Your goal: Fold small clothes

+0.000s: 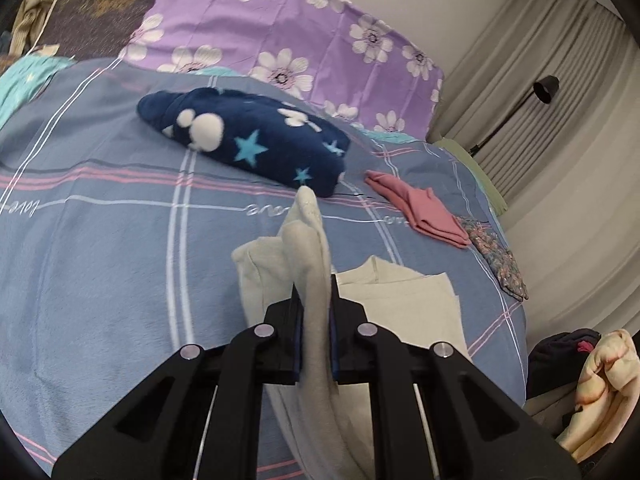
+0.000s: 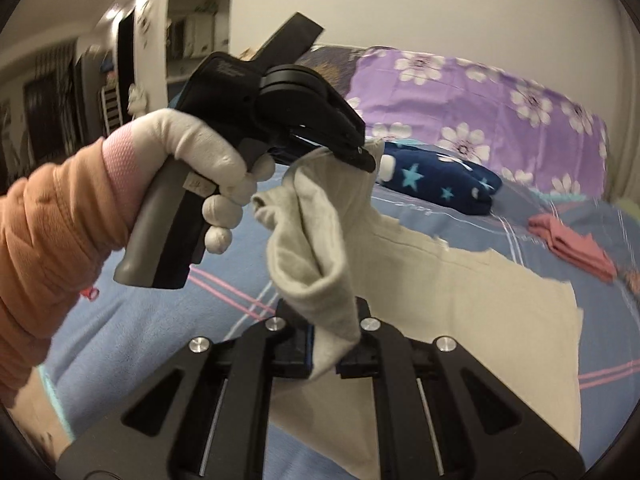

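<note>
**Cream garment lifted between two grippers over a checked bed**

Cream fabric is the centre of the scene: a small pale garment (image 2: 316,248) hangs bunched in the air, its lower part trailing onto the blue-grey checked bedsheet (image 1: 100,248). In the right wrist view, a white-gloved left hand (image 2: 200,160) at about 9 o'clock grips the handle of the left gripper (image 2: 366,158), whose jaws are closed tight on an upper edge of the cloth. Below, at 6 o'clock, the right gripper (image 2: 326,360) is clamped on a lower fold of the same garment, its jaws nearly together with only cloth between them.

The left wrist view shows the left gripper's own fingers (image 1: 298,344) pinching a ridge of the cream fabric, which rises toward 12 o'clock. Beyond it on the sheet lies a folded navy fleece with stars (image 1: 248,140), at roughly 11 o'clock. A folded pink garment (image 1: 420,208) rests at 2 o'clock, just beside a small floral-print piece (image 1: 496,256). A purple flowered pillow (image 1: 288,32) leans at the head of the bed, and a black lamp (image 1: 546,88) stands before grey curtains (image 1: 560,128) at far right.
</note>
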`<act>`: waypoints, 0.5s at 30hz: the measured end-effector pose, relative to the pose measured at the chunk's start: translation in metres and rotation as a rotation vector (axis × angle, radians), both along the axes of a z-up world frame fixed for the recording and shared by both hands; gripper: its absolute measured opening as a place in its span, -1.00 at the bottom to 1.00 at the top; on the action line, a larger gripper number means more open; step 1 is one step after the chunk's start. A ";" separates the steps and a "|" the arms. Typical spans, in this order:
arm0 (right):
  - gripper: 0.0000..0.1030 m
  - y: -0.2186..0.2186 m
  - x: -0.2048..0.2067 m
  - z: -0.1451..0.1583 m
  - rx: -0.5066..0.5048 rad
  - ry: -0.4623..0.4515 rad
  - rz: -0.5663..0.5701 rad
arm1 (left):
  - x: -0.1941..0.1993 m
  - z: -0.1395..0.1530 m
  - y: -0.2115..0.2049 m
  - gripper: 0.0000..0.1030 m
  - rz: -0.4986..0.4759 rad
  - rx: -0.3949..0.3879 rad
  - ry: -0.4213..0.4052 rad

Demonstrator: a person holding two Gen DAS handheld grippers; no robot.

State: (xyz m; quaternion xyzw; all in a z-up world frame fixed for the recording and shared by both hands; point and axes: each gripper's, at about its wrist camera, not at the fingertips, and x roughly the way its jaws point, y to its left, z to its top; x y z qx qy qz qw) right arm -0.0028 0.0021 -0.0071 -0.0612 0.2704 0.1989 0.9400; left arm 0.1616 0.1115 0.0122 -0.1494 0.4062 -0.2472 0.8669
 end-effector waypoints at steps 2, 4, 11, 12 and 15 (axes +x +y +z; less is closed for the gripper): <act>-0.86 -0.020 -0.002 0.003 0.035 -0.001 -0.021 | -0.001 0.009 -0.022 -0.82 -0.012 0.010 -0.016; -0.87 -0.036 -0.010 0.005 0.064 0.000 -0.044 | -0.002 0.015 -0.043 -0.82 -0.023 0.020 -0.027; -0.86 -0.117 -0.014 0.003 0.183 0.049 -0.148 | -0.002 0.021 -0.120 -0.82 -0.070 0.067 -0.037; -0.86 -0.133 -0.014 0.000 0.215 0.073 -0.161 | -0.001 0.018 -0.135 -0.82 -0.080 0.084 -0.033; -0.86 -0.167 -0.014 -0.010 0.285 0.123 -0.190 | 0.000 0.008 -0.173 -0.82 -0.109 0.120 -0.011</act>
